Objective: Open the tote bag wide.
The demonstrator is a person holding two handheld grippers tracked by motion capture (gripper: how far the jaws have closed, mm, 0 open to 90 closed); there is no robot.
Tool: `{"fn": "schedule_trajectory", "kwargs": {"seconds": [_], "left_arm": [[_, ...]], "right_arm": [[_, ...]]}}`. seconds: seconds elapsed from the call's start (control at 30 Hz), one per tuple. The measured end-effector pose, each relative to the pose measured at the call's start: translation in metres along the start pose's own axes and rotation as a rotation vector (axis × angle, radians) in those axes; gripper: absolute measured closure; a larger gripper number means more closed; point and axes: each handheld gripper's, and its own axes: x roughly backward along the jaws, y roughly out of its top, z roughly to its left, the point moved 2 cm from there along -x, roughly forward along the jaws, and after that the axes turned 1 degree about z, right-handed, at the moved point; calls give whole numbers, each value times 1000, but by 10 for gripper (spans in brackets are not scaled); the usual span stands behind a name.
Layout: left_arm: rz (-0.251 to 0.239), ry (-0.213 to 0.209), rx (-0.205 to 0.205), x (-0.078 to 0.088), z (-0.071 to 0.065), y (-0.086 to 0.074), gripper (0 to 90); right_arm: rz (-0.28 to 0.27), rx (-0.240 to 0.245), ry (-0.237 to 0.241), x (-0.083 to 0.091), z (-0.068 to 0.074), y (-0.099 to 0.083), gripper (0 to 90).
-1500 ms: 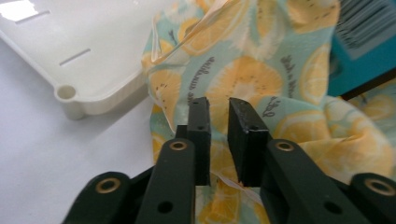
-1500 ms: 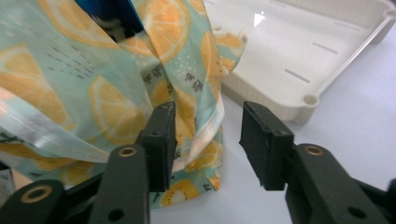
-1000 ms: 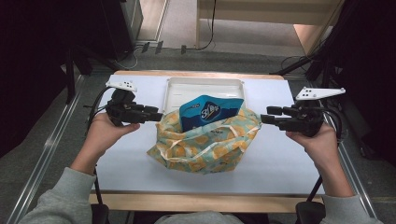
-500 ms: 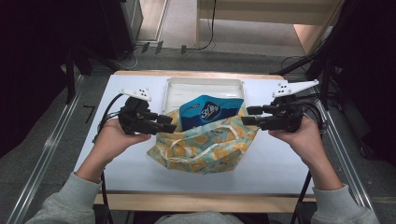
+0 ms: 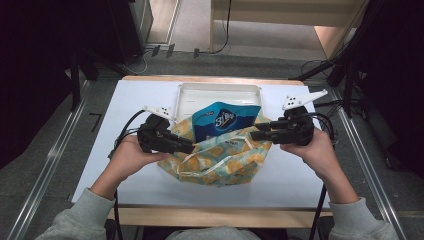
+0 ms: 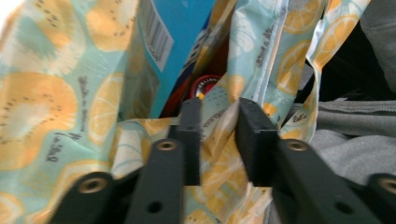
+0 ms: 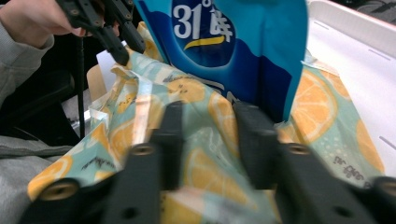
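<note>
At table centre, both grippers — left gripper, right gripper — have just been closing on bunched bag cloth; thin folds may slip, dropping the blue packet.

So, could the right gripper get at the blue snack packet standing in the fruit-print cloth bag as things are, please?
Probably not straight away: the right gripper has the fruit-print cloth bag's rim between its jaws, though the blue snack packet stands uncovered just beyond.
</note>
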Motion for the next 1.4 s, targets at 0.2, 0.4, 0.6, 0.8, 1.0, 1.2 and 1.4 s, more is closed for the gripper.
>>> {"fn": "schedule_trajectory", "kwargs": {"seconds": [0.2,0.4,0.6,0.8,1.0,1.2,1.4], "left_arm": [[3,8,-5,1,-4,1,900],[-62,41,-40,19,-14,4,900],[-66,50,-63,25,-25,0,900],[-70,32,-60,22,-31,-9,900],[-63,16,-53,18,-34,-17,900],[-54,13,-36,12,-33,-26,900],[-30,34,-28,4,-28,-35,900]], "right_arm": [[-1,37,-27,6,7,1,882],[-30,52,-51,19,18,2,886],[-38,88,-66,25,36,-6,897],[-32,75,-56,24,43,-18,898],[-24,65,-41,22,46,-29,899],[-4,63,-29,16,48,-40,898],[28,58,-31,6,47,-49,899]]}}
